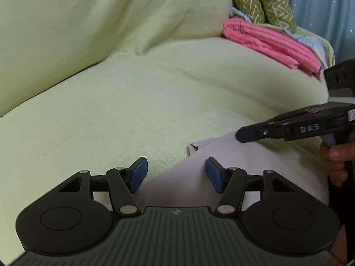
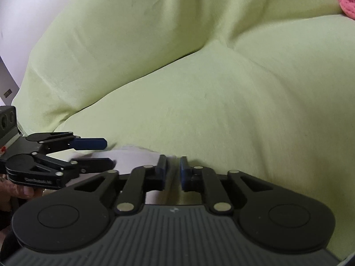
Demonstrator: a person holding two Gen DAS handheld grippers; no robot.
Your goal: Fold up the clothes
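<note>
Grey cloth (image 1: 233, 170) lies on the green sofa (image 1: 111, 99). Left claw (image 1: 176, 175) gapes wide over it, gripping nothing; right claw (image 2: 172, 173) is narrow, cloth edge between its pads.

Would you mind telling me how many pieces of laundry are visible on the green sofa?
2 clearly: a grey garment at the front edge under both grippers, and a folded pink cloth at the far end by the patterned cushion. A pale blue fabric beneath it may be another.
</note>
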